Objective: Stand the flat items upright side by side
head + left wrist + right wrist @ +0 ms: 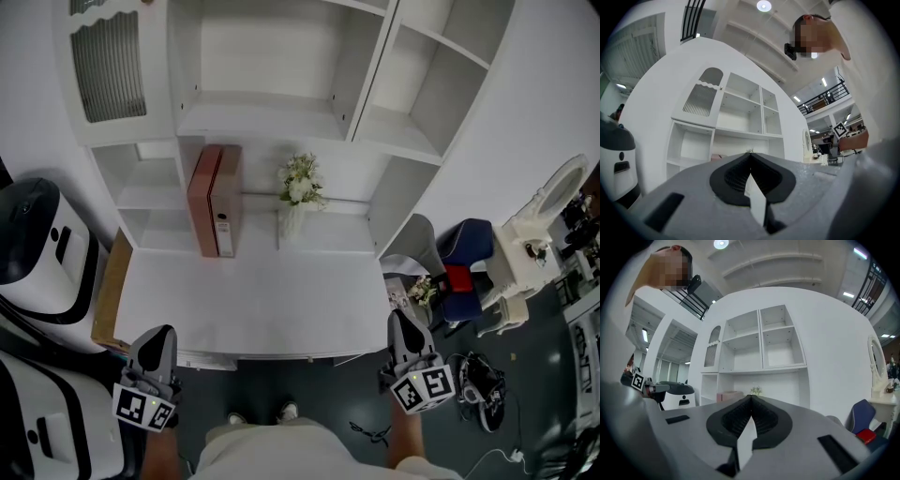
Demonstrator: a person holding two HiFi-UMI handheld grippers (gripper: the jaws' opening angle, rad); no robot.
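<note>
Two salmon-pink binders (216, 199) stand upright side by side at the back of the white desk (253, 300), against the shelf unit. Their tops also show in the right gripper view as binders (729, 396). My left gripper (161, 337) hovers at the desk's front left corner, jaws together and nothing in them. At the front right corner my right gripper (403, 323) is shut too, holding nothing. Both are far from the binders. In the gripper views the left gripper (750, 153) and the right gripper (751, 396) show jaw tips meeting.
A small bouquet of white flowers (300, 183) stands right of the binders. White shelving (281, 84) rises behind the desk. A white machine (33, 244) sits at left; a blue chair (464, 267) and white vanity (539, 234) are at right. Cables lie on the dark floor.
</note>
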